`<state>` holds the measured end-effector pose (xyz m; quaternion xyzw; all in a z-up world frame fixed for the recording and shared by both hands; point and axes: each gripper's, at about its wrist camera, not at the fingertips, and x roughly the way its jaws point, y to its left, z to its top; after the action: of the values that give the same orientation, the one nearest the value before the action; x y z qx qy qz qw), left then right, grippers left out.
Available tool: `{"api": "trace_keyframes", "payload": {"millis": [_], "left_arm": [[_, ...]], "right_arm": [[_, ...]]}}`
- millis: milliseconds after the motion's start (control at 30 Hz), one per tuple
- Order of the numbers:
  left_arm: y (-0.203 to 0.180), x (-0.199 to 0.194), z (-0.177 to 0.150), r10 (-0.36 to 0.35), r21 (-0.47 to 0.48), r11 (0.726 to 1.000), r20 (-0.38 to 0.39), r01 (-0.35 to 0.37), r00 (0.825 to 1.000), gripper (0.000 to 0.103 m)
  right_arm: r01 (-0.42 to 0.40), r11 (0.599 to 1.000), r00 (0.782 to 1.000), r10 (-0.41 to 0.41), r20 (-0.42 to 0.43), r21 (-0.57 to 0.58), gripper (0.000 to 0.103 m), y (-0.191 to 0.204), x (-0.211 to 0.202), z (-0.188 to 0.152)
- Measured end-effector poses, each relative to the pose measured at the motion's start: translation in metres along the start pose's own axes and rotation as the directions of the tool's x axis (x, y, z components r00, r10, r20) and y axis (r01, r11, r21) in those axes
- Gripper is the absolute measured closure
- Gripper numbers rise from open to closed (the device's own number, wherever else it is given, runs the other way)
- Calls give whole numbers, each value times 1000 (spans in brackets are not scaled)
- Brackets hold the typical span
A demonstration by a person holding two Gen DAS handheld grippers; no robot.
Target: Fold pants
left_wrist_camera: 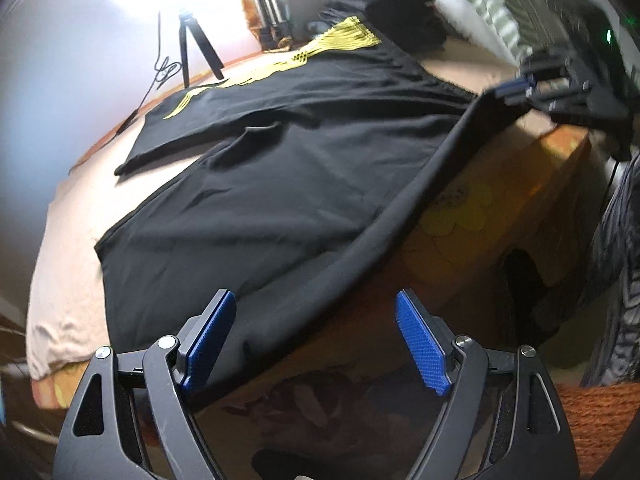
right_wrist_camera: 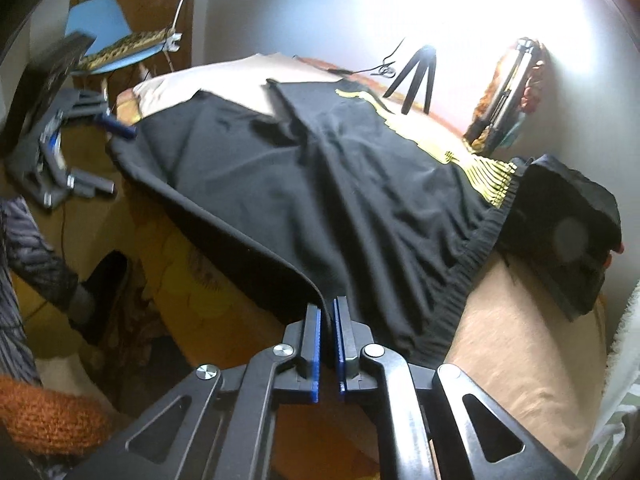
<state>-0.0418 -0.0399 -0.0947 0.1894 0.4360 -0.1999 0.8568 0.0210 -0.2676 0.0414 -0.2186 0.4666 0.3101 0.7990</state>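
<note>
Black pants [left_wrist_camera: 288, 168] with a yellow print [left_wrist_camera: 280, 64] lie spread across a beige bed sheet [left_wrist_camera: 68, 272], their near side edge hanging over the bed's side. My left gripper [left_wrist_camera: 316, 336] is open by the leg end; the pants' edge runs between its blue pads [left_wrist_camera: 208, 344] without being pressed. In the right wrist view the same gripper [right_wrist_camera: 112, 156] hovers at the far left. My right gripper [right_wrist_camera: 327, 312] is shut on the pants [right_wrist_camera: 320, 184] edge close to the ribbed waistband [right_wrist_camera: 476, 248]. It also shows blurred at the upper right, right gripper [left_wrist_camera: 516, 88], pulling the edge taut.
A small black tripod [left_wrist_camera: 196, 48] stands on the bed by the wall. Dark folded clothes [right_wrist_camera: 560, 232] lie beyond the waistband, near a striped pillow [left_wrist_camera: 492, 4]. The bed's orange side [left_wrist_camera: 480, 208] drops to the floor, where a dark slipper [right_wrist_camera: 104, 288] and an orange rug [right_wrist_camera: 44, 420] lie.
</note>
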Motion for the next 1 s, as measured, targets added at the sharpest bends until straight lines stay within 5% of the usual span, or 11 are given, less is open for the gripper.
{"api": "trace_keyframes", "payload": {"millis": [300,433,600,667,767,933,1000], "left_arm": [[21,15,-3,33,-49,998,-36,-35,999,22],[19,17,-3,53,-24,998,-39,-54,998,31],[36,15,-5,62,-74,995,-44,-65,997,49],[41,17,-7,57,-76,995,-52,-61,997,78],[45,18,-10,40,-69,997,-49,-43,998,94],[53,17,-9,11,-101,995,-36,-14,999,97],[53,15,-8,16,-96,995,-22,-18,1000,98]], "right_arm": [[-15,1000,1000,15,24,15,101,-1,-6,2],[-23,997,999,21,32,67,102,-10,-8,2],[-31,998,999,29,40,53,102,-6,-10,3],[-34,998,999,32,41,52,102,-5,-11,1],[-46,997,998,43,45,65,102,-7,-13,-1],[-57,998,998,56,32,37,100,-1,-12,-8],[-49,999,999,49,13,10,90,3,-9,-12]]}}
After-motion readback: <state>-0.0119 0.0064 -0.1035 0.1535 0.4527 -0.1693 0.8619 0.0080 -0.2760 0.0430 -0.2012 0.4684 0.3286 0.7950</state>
